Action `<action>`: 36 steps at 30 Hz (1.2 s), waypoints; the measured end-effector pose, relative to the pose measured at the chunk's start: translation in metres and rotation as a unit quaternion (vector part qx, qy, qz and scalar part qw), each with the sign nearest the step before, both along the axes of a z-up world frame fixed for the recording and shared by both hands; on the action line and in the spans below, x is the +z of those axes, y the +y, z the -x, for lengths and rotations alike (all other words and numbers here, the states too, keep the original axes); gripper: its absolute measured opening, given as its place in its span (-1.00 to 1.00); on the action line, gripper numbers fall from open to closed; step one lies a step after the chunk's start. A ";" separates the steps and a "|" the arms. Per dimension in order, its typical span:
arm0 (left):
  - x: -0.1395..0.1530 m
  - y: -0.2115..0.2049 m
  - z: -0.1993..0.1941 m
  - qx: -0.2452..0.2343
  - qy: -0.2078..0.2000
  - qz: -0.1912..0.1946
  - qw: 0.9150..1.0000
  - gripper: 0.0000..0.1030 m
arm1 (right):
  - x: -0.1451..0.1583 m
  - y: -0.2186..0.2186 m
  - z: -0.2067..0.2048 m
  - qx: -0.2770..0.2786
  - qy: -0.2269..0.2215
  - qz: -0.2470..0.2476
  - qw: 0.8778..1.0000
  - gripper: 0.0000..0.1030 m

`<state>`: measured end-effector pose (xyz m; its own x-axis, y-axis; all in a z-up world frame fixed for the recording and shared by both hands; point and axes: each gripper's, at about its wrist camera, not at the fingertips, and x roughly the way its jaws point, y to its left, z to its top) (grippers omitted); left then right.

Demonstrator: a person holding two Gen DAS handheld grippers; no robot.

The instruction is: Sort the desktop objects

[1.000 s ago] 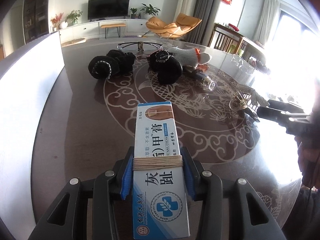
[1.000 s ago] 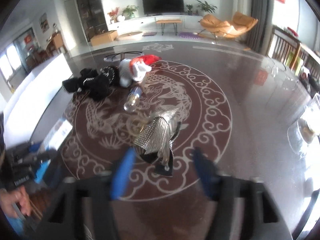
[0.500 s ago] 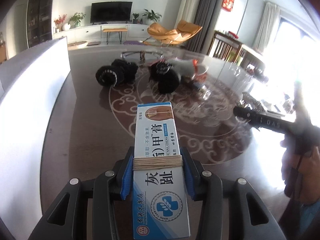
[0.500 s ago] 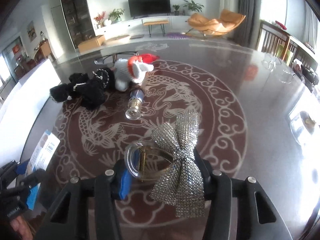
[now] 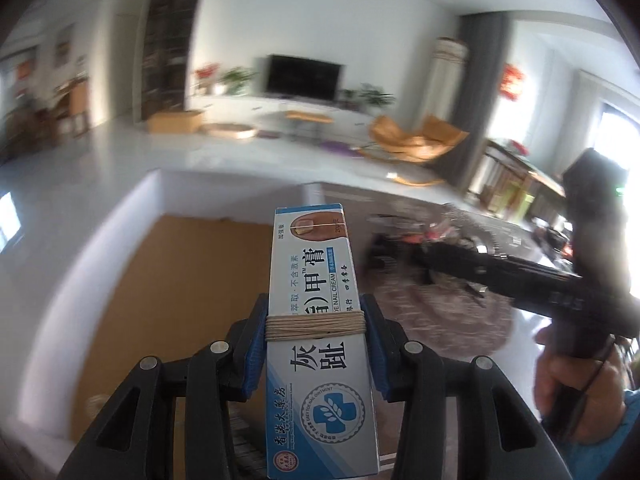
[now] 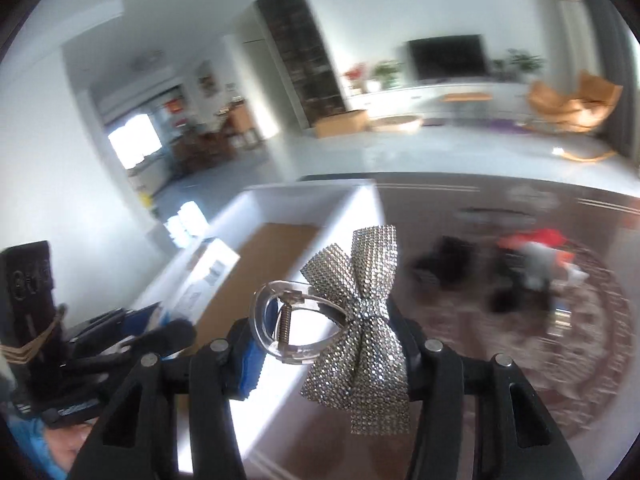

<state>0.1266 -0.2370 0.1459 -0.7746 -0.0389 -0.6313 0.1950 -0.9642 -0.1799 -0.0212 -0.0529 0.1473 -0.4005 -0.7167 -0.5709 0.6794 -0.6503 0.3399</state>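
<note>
Left wrist view: left tongs point(image 5: 316, 344) clamped on ointment box point(image 5: 316, 320), blue-white carton with a band of tan string wound round it at the grip, long axis pointing forward away from the tongs. Below and ahead of the box, white bin point(image 5: 132, 216) with brown cardboard floor, open top. Right of the tongs, the right tongs' black body point(image 5: 520, 272) reaches in from the right, person's hand point(image 5: 576, 380) on its handle. Beyond it, dark surface point(image 5: 448, 304) with pale scroll pattern, blurred dark items on it.

Right wrist view: right tongs point(image 6: 328, 344) clamped on hair clip point(image 6: 340, 320), clear plastic loop with metal spring, rhinestone bow on top. Left of the tongs, the left tongs carrying the box, over the bin. Ahead and left, white bin wall directly under the clip. Ahead-right on the surface, well apart: black gloves point(image 6: 452, 264), red-white item point(image 6: 540, 252), blurred.
</note>
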 end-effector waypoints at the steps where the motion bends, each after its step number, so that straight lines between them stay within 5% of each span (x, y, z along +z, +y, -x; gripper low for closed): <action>1: -0.004 -0.014 -0.003 0.019 -0.009 0.003 1.000 -0.15 | 0.000 -0.021 -0.003 0.020 -0.002 -0.001 1.000 0.00; 7: -0.059 -0.086 -0.005 0.106 -0.124 -0.036 0.986 -0.14 | -0.036 -0.130 -0.018 0.126 -0.053 -0.036 0.990 0.02; 10: -0.077 -0.099 -0.006 0.141 -0.146 -0.073 0.976 -0.02 | -0.058 -0.151 -0.012 0.124 -0.084 -0.058 0.987 0.45; 12: -0.079 -0.102 -0.008 0.145 -0.128 -0.103 0.976 0.32 | -0.060 -0.144 -0.007 0.118 -0.093 -0.048 0.988 0.61; 17: -0.065 -0.074 -0.007 0.133 -0.078 -0.081 0.985 0.40 | -0.033 -0.075 -0.011 0.067 -0.034 -0.003 0.997 0.80; 20: -0.045 -0.035 0.001 0.081 -0.043 -0.063 0.994 0.40 | -0.026 -0.009 -0.016 -0.011 0.028 0.005 1.000 1.00; 23: -0.024 0.023 0.017 -0.001 -0.020 -0.049 0.999 0.41 | -0.052 0.059 -0.007 -0.099 0.024 -0.028 0.994 1.00; 25: -0.017 0.071 0.027 -0.070 -0.011 -0.044 0.996 0.54 | -0.087 0.101 0.003 -0.174 0.005 -0.094 0.980 1.00; 27: -0.018 0.124 0.034 -0.140 -0.011 -0.038 0.989 0.88 | -0.117 0.140 0.010 -0.235 -0.007 -0.154 0.960 1.00; 30: -0.038 0.177 0.046 -0.193 -0.035 -0.033 0.980 0.91 | -0.144 0.180 0.011 -0.287 -0.015 -0.230 0.930 1.00; 36: -0.117 0.210 0.117 -0.165 -0.105 0.010 0.981 0.91 | -0.160 0.209 0.011 -0.314 -0.012 -0.253 0.915 1.00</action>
